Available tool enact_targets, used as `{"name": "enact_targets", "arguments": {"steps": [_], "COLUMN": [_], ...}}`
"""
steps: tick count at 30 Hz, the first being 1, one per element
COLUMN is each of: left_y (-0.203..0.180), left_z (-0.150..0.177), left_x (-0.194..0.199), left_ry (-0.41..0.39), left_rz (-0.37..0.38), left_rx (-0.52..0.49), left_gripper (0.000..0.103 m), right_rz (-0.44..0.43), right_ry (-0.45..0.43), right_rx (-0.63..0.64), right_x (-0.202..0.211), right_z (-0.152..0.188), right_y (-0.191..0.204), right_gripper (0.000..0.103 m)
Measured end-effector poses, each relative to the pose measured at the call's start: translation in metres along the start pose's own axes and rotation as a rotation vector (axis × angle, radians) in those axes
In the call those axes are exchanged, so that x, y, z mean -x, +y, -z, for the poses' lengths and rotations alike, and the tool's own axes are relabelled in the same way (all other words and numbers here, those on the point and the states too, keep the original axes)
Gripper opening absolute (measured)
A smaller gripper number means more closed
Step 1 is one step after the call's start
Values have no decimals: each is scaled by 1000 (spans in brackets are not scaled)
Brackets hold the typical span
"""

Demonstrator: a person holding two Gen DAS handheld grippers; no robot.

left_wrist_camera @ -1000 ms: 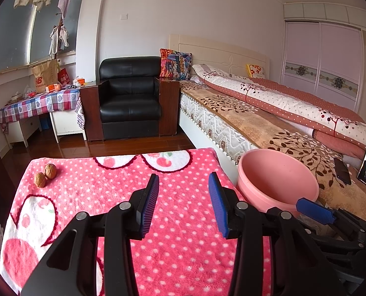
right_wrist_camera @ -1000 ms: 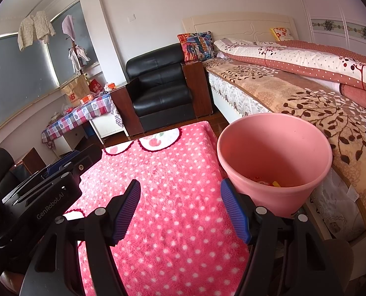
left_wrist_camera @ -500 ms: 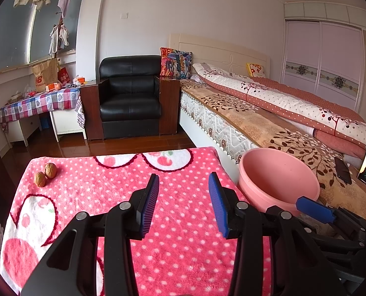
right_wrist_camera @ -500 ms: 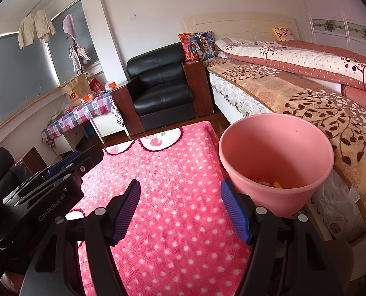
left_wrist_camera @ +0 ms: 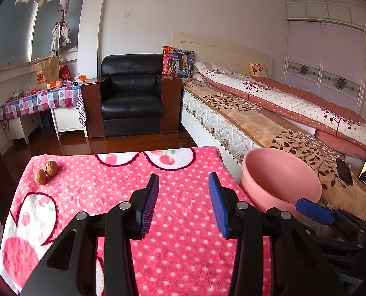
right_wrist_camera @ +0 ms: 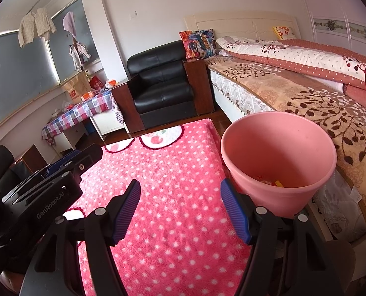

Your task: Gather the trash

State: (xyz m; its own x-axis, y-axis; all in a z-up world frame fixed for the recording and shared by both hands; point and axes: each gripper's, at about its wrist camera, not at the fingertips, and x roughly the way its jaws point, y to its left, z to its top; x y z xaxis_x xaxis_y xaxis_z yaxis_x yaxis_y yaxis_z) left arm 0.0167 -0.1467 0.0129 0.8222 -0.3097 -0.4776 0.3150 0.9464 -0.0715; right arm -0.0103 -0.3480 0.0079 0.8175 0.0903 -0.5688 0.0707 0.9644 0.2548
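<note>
Two walnuts (left_wrist_camera: 46,172) sit touching at far-left corner of counter (left_wrist_camera: 183,259), on the pink cloth. Prob. light, hard, round, so may roll; pinch across the middle. Left claw (left_wrist_camera: 183,203) released, empty. Right claw (right_wrist_camera: 180,212) released, empty, beside pink bin (right_wrist_camera: 279,167).

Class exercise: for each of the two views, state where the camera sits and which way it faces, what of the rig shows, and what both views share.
Left wrist: on the left gripper, facing over the pink blanket at two walnuts; the right gripper's tip shows at right.
Right wrist: on the right gripper, facing the pink bucket; the left gripper shows at left.
Shared: blanket, bucket, armchair, bed.
</note>
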Motion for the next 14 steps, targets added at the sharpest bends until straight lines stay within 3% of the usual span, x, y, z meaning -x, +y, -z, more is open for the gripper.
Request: {"name": "enact_targets", "arguments": {"steps": [14], "left_y": [26], "left_z": [-5], "left_x": [-7], "left_ry": [16], "left_rz": [-58], "left_rx": [55], "left_gripper": [42], "right_rz": [-15], "right_ry": [22], "right_rx": [42], "right_x": [-16], "right_z": [-2], "right_y": [11], "right_gripper": [67]}}
